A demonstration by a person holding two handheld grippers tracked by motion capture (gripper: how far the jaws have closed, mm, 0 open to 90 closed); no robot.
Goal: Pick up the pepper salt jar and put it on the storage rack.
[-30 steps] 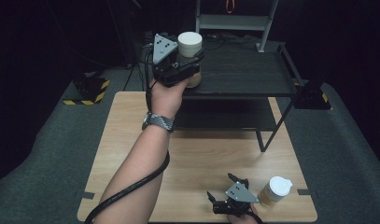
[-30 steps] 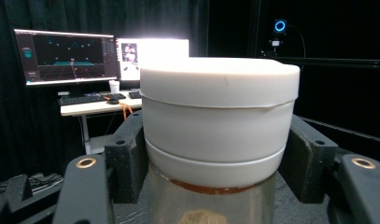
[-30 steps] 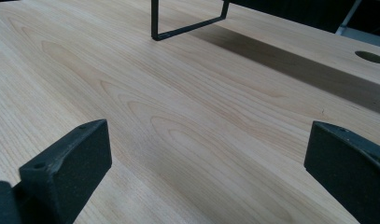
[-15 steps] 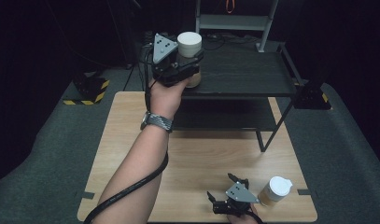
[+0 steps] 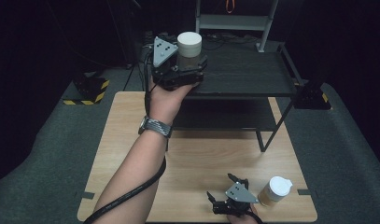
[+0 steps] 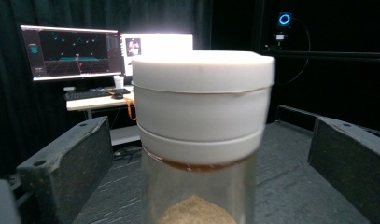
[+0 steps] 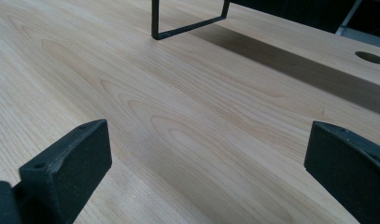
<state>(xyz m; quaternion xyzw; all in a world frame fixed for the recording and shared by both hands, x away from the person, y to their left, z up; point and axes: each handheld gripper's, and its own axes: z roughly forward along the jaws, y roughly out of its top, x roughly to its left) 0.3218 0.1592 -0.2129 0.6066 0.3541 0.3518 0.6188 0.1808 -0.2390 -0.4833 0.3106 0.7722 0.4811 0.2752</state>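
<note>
Up on the black shelf (image 5: 253, 74), at its left end, the left gripper (image 5: 190, 70) has just let its jaws swing wide; the white-lidded jar (image 5: 189, 46) stands upright between them, pads clear of the glass on both sides. Left of the shelf lies dark grey carpet with a yellow-and-black striped block (image 5: 87, 91). Below the shelf spreads the pale wooden table (image 5: 131, 154). Behind it, lit monitors (image 6: 71, 51) glow in a black-curtained room. Toward the table's near edge, right of centre, the right gripper (image 5: 227, 193) gapes wide over bare wood, holding nothing, with a second white-lidded jar (image 5: 275, 191) just beside it.
</note>
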